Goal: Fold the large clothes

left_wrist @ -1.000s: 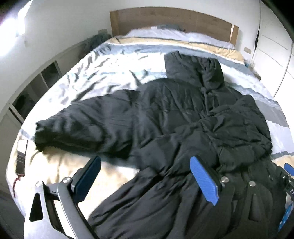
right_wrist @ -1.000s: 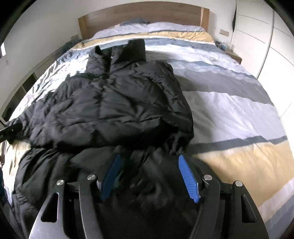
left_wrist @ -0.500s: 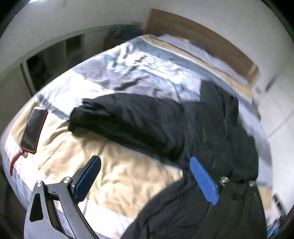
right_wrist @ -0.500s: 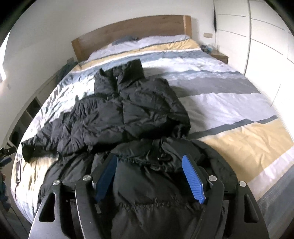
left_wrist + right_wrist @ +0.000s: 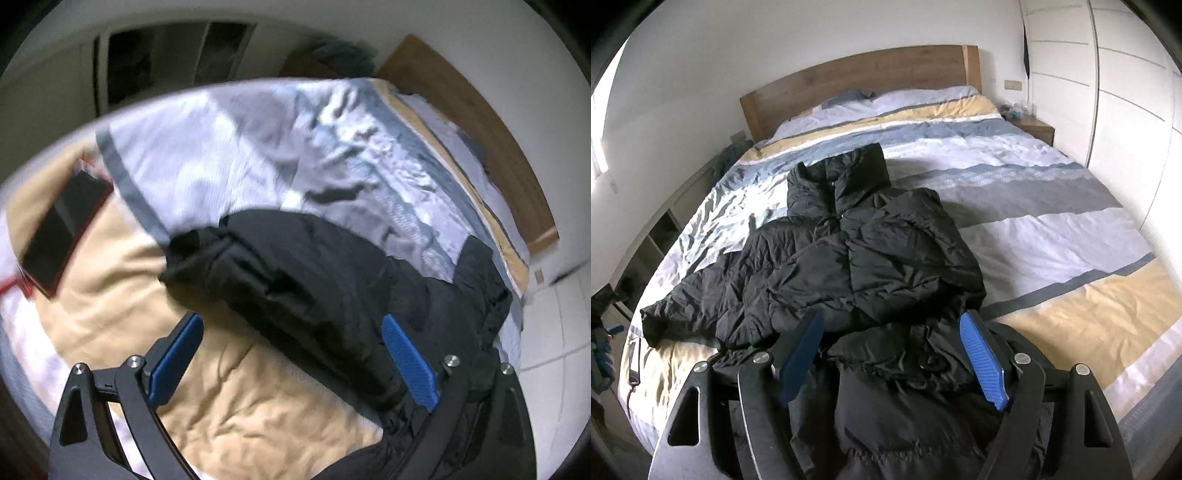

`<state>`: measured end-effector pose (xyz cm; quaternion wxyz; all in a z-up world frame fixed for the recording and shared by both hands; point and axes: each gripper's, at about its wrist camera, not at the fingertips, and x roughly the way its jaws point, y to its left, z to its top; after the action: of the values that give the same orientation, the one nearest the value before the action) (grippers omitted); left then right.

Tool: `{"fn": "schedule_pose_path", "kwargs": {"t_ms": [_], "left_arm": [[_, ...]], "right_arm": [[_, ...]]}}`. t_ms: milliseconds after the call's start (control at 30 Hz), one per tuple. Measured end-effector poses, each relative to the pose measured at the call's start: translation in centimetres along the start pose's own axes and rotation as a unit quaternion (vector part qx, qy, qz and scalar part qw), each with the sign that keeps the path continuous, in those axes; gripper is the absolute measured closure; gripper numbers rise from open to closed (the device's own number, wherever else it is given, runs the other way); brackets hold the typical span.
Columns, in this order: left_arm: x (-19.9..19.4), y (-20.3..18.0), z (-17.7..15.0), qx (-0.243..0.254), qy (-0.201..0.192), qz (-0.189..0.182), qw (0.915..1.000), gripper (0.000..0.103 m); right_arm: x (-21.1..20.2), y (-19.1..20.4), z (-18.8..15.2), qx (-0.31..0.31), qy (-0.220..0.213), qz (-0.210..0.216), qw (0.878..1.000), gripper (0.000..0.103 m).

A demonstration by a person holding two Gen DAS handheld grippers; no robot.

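Black puffer jacket (image 5: 857, 251) spread on bed (image 5: 1052, 229), collar twd headboard, one sleeve (image 5: 280, 280) out flat twd bed's edge, hem bunched at near end.

Right tool (image 5: 892, 358): jaws wide & opening; blue pads (image 5: 982, 362) either side of bunched hem fabric, not pressing it, no grip.

Left tool (image 5: 291, 360): jaws wide, nothing held; hovers over sleeve & tan stripe of duvet, view blurred. Phone in red case (image 5: 62, 229) lies on bed nr edge, apart frm sleeve cuff.
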<state>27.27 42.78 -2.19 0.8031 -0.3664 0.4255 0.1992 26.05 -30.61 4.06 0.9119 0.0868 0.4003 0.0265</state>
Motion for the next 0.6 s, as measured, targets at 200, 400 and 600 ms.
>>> {"fn": "schedule_pose_path", "kwargs": {"t_ms": [200,400,600], "left_arm": [[4.4,3.3,-0.4,-0.114,0.01,-0.035,0.9928,0.005],[6.1,4.0,0.4,-0.166,0.005,-0.078,0.9831,0.005],[8.0,5.0,0.3,-0.203,0.025,-0.108,0.9729,0.061]], "right_arm": [[2.5,-1.1,-0.6,0.006,0.02,-0.009,1.0,0.027],[3.6,-2.9,-0.8,0.023,0.027,-0.021,0.999,0.027],[4.2,-3.7,-1.2,0.025,0.037,-0.025,0.999,0.027]]}}
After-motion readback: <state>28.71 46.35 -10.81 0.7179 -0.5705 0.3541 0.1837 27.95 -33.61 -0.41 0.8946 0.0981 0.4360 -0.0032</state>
